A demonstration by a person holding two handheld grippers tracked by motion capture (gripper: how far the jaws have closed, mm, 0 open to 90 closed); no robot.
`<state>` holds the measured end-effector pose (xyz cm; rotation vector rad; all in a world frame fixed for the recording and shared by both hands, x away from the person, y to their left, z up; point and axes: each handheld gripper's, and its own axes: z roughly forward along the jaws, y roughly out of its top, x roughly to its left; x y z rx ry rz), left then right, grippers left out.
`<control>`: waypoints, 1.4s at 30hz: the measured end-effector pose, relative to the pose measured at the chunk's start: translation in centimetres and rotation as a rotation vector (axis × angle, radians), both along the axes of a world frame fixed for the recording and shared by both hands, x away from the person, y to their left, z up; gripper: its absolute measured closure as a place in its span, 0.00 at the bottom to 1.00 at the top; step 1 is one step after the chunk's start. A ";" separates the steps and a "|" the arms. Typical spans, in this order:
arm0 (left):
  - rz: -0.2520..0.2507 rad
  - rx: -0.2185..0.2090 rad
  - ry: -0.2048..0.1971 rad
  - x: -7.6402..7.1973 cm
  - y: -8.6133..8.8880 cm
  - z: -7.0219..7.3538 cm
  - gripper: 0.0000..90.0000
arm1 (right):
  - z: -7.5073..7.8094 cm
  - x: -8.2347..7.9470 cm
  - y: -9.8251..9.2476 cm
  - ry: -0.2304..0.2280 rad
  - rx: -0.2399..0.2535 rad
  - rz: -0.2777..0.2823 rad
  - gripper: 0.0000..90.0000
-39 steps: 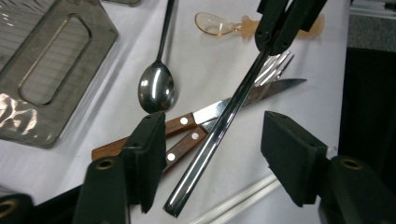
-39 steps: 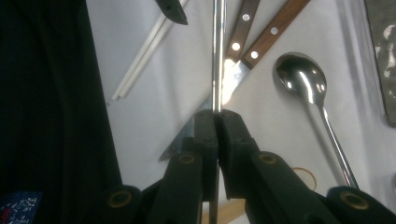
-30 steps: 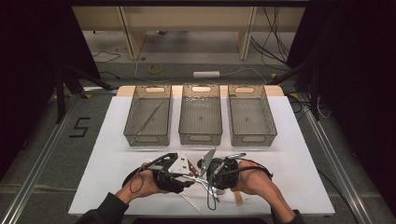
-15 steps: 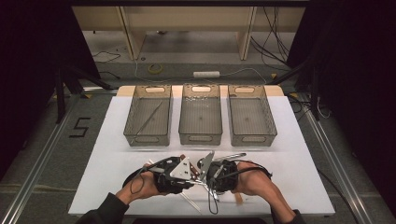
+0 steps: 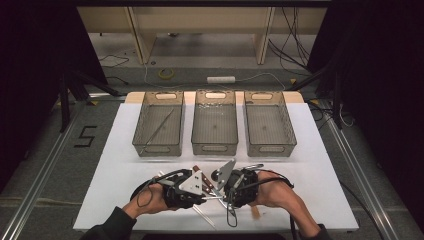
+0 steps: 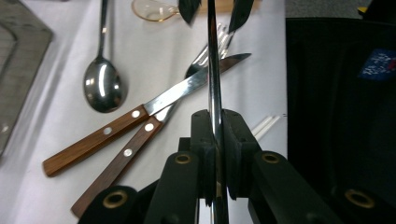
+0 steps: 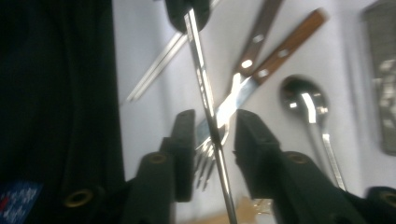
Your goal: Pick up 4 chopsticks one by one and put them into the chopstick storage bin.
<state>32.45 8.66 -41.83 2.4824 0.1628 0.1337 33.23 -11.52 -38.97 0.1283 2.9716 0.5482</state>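
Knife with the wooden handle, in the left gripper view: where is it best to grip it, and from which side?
Grip the knife at its wooden handle, near the free end, coming from above with jaws across it. That end lies flat on the bare table; the blade crosses the fork.

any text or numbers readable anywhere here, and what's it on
"5" – a black figure marked on the grey floor left of the table.
A small blue patch on the dark cloth in the left gripper view bears marks too blurred to read; the blue patch in the right gripper view likewise.
No lettering can be made out on the three trays or the cutlery.
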 end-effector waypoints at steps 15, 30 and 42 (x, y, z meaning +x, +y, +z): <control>0.258 -0.095 -0.025 1.8 2.6 1.1 0.93 | 1.9 1.0 -4.9 -0.078 0.435 -0.344 0.39; 0.530 -0.218 -0.076 4.4 6.7 2.3 0.93 | -1.5 0.1 -10.4 -0.076 0.620 -0.580 0.32; 0.743 -0.269 -0.120 7.5 10.2 3.2 0.93 | -2.6 -0.9 -11.6 -0.072 0.662 -0.628 0.30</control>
